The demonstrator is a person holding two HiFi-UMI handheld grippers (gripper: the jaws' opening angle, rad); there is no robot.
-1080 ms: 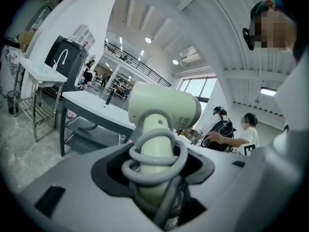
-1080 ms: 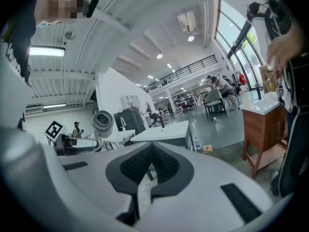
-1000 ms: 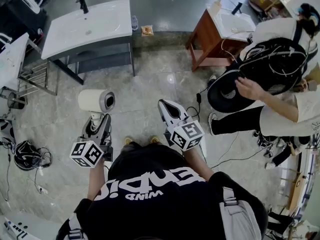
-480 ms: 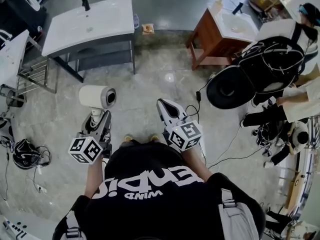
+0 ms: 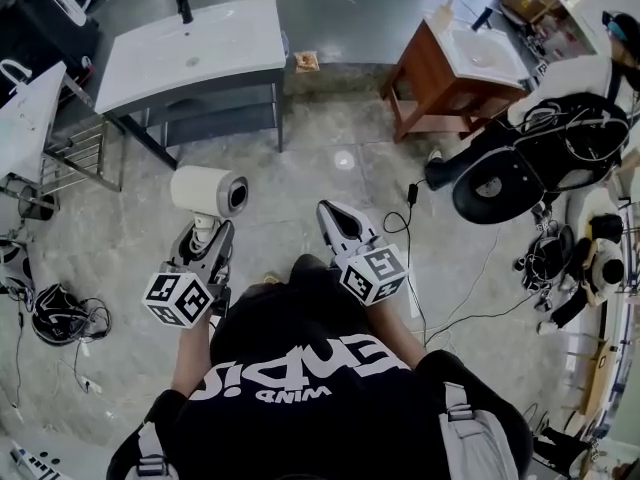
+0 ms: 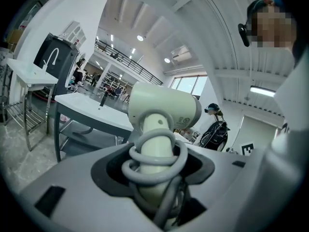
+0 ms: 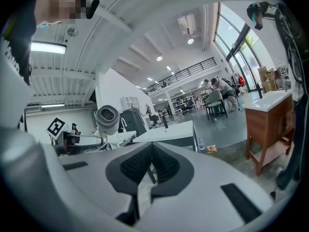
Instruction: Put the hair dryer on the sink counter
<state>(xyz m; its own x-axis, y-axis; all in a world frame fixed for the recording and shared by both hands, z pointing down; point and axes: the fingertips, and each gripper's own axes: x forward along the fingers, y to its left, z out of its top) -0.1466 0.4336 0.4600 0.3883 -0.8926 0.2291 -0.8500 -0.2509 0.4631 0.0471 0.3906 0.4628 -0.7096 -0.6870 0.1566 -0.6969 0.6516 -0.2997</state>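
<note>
A cream hair dryer (image 5: 208, 191) stands upright over the floor, nozzle to the right, with its cord coiled round the handle. My left gripper (image 5: 205, 230) is shut on that handle. In the left gripper view the hair dryer (image 6: 164, 108) rises out of the left gripper (image 6: 154, 163). The white sink counter (image 5: 190, 53) on a grey frame, with a black faucet (image 5: 183, 6), stands ahead at the upper left, well apart from the dryer. My right gripper (image 5: 332, 211) is beside the left one, shut with nothing in it. The right gripper view shows the right gripper (image 7: 150, 166), the hair dryer (image 7: 107, 117) and the sink counter (image 7: 169, 129).
A wooden vanity (image 5: 450, 68) with a white basin stands at the upper right. A person with a black backpack (image 5: 540, 158) bends over beside it, with cables on the floor. A metal rack (image 5: 70, 158) and another white counter are at the left. A cable bundle (image 5: 60, 313) lies lower left.
The sink counter has shifted slightly right and down in the head view. The person at the right has moved further right. My left gripper still holds the dryer.
</note>
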